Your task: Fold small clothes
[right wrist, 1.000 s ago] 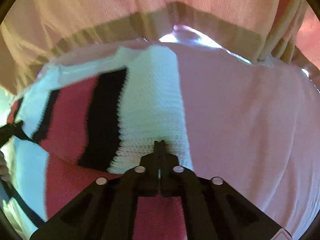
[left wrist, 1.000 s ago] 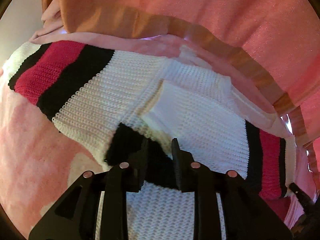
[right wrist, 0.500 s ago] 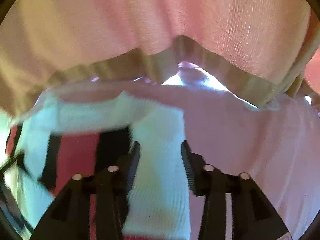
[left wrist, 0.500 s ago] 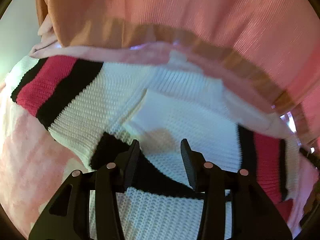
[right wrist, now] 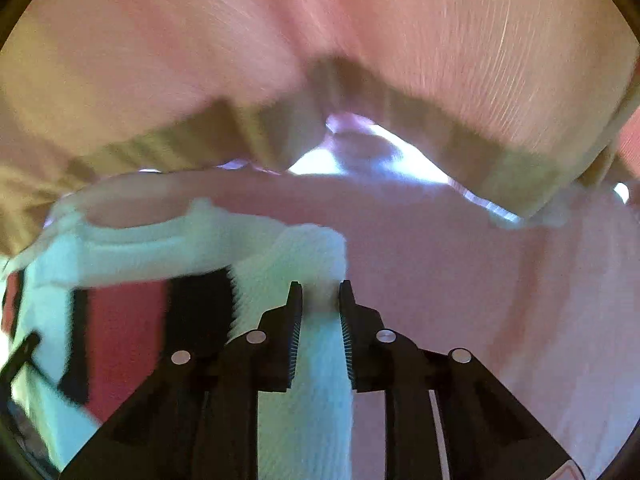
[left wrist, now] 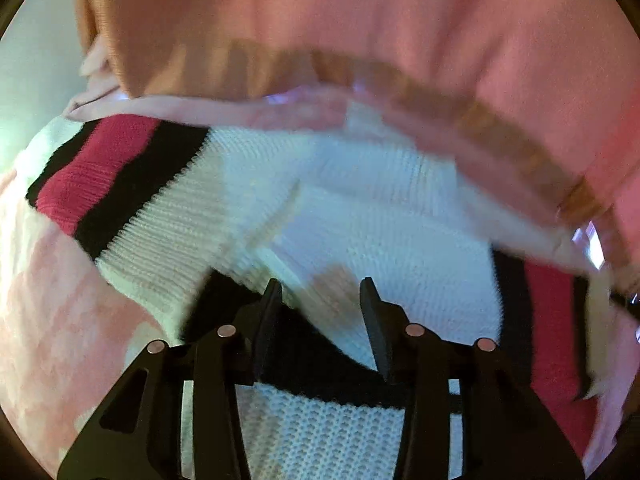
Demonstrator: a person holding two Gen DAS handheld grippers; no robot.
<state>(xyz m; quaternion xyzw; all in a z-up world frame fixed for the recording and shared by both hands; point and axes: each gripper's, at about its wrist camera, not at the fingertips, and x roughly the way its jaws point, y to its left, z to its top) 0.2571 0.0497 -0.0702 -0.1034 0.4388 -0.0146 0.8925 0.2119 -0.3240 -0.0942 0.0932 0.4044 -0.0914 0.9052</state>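
A white knit sweater [left wrist: 360,232] with black and red stripes lies spread on a pink cloth. My left gripper [left wrist: 320,300] hovers open over its middle, above a black band, with nothing pinched between the fingers. In the right wrist view the sweater [right wrist: 132,248] shows its white collar edge and a red and black stripe at the left. My right gripper [right wrist: 320,304] is closing its jaws on a raised fold of the white knit, which fills the gap between both pads.
The pink cloth [left wrist: 48,300] covers the surface under the sweater and spreads wide to the right [right wrist: 480,280]. A person's pink top with a ribbed hem [left wrist: 360,20] hangs close behind the sweater, filling the upper part of both views.
The left gripper let go of the black band and opened. The right gripper opened, moved forward along the white part, and has narrowed onto a fold of it.
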